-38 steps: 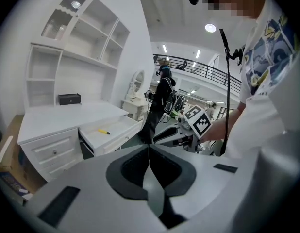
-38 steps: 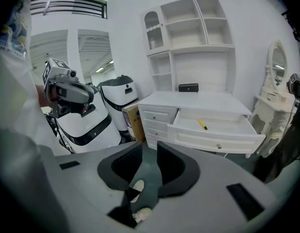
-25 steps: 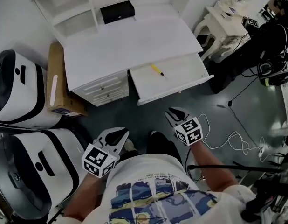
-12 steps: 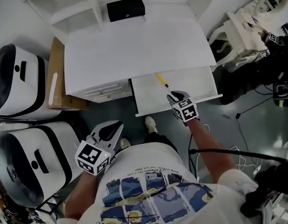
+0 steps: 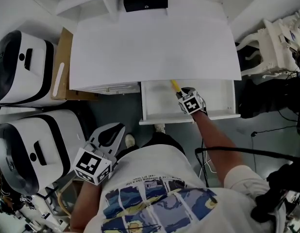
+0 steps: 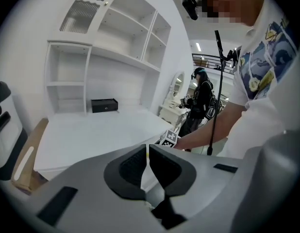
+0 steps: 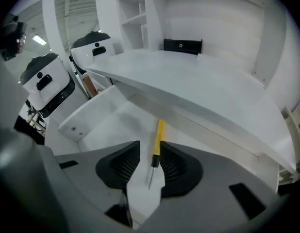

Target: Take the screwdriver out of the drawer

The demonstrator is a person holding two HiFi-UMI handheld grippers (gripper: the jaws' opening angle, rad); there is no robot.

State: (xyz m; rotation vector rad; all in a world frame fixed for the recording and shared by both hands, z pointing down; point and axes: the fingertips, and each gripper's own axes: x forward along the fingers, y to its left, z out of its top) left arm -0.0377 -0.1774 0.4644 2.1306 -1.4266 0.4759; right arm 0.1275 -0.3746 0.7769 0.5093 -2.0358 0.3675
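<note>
In the head view the yellow screwdriver [image 5: 175, 85] lies inside the open drawer [image 5: 155, 103], near its back. The right gripper [image 5: 184, 92] reaches into the drawer, and the left gripper [image 5: 112, 131] hangs well outside the drawer front. The left gripper view shows its jaws pressed together, empty. The right gripper view shows jaws opening, with the screwdriver lying between them on the drawer floor.

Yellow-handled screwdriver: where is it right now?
The yellow-handled screwdriver lies flat in the open white drawer, just below the white desktop's front edge in the head view. It sits between the jaws of the right gripper, which are opening, not clamped on it.
</note>
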